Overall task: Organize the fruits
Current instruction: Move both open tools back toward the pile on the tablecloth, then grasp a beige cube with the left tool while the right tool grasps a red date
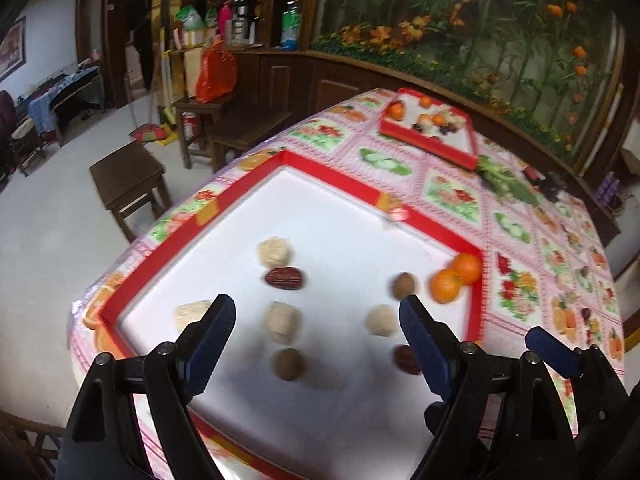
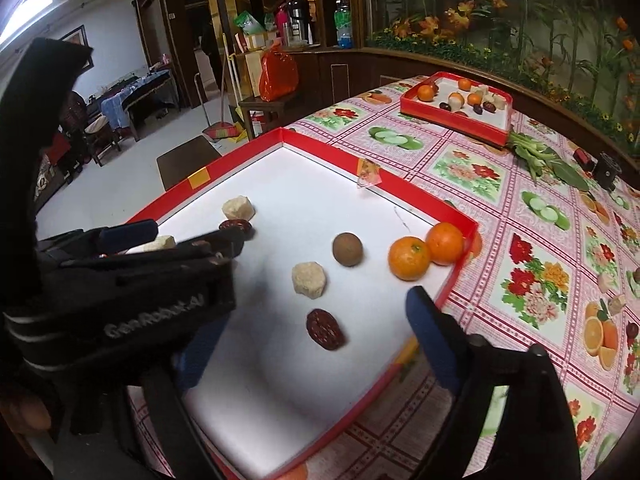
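Observation:
A large red-rimmed white tray [image 1: 276,164] [image 2: 280,136] lies on the table. In it are two oranges [image 1: 456,276] [image 2: 426,250] in the right corner, brown round fruits [image 1: 404,285] [image 2: 347,249], dark red dates [image 1: 285,278] [image 2: 325,330] and several pale chunks [image 1: 282,322] [image 2: 309,279]. My left gripper [image 1: 316,320] is open and empty above the tray's near part; it also shows in the right wrist view [image 2: 184,236]. My right gripper [image 2: 304,344] is open and empty over the tray's near right side; one of its blue fingers [image 1: 552,350] shows in the left wrist view.
A smaller red tray [image 1: 428,138] [image 2: 452,118] with oranges, dates and pale pieces stands at the table's far side. Green leafy stalks [image 2: 544,160] and a small black object [image 2: 608,176] lie beyond it. Wooden stools [image 1: 128,184] stand left of the table.

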Tool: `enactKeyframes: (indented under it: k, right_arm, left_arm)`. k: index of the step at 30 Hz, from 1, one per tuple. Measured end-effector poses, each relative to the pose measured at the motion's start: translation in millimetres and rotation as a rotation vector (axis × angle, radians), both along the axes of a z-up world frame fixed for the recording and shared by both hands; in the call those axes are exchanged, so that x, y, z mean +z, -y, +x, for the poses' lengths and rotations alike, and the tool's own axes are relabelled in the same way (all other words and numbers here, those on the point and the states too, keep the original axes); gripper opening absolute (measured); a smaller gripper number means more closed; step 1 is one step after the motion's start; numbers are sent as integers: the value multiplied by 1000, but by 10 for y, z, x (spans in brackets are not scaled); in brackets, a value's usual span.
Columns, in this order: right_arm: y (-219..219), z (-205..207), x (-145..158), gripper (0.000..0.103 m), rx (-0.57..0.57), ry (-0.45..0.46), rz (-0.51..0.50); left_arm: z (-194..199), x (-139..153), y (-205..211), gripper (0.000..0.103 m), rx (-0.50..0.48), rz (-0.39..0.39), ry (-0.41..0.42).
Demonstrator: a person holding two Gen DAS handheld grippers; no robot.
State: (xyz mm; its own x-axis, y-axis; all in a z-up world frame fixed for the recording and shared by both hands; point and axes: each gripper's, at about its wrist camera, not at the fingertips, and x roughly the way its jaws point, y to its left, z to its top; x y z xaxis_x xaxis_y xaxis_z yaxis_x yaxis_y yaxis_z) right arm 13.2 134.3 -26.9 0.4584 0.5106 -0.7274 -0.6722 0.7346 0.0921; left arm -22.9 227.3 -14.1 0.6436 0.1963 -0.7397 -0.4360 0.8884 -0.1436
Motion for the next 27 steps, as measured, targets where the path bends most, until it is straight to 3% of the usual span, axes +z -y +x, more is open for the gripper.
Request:
enactKeyframes:
  k: [3, 10, 14, 20, 27]
  right_arm:
    - [134, -28, 34, 103, 8, 4, 15]
    - [835, -21, 167, 103, -71, 71, 48]
    - [1607, 135, 172, 103, -244, 109, 62]
    - [2812, 623, -67, 103, -569, 59, 31]
    - [3247, 1149, -292, 83, -645, -4, -21]
  left_arm:
    - [55, 41, 218, 84, -57, 5, 16]
    - [246, 76, 856, 84, -223, 41, 39]
    - [402, 15, 1255, 84, -310, 38, 27]
    - [647, -78, 1849, 84, -445, 77, 5]
    - [965, -184, 2241, 84, -514, 74, 9]
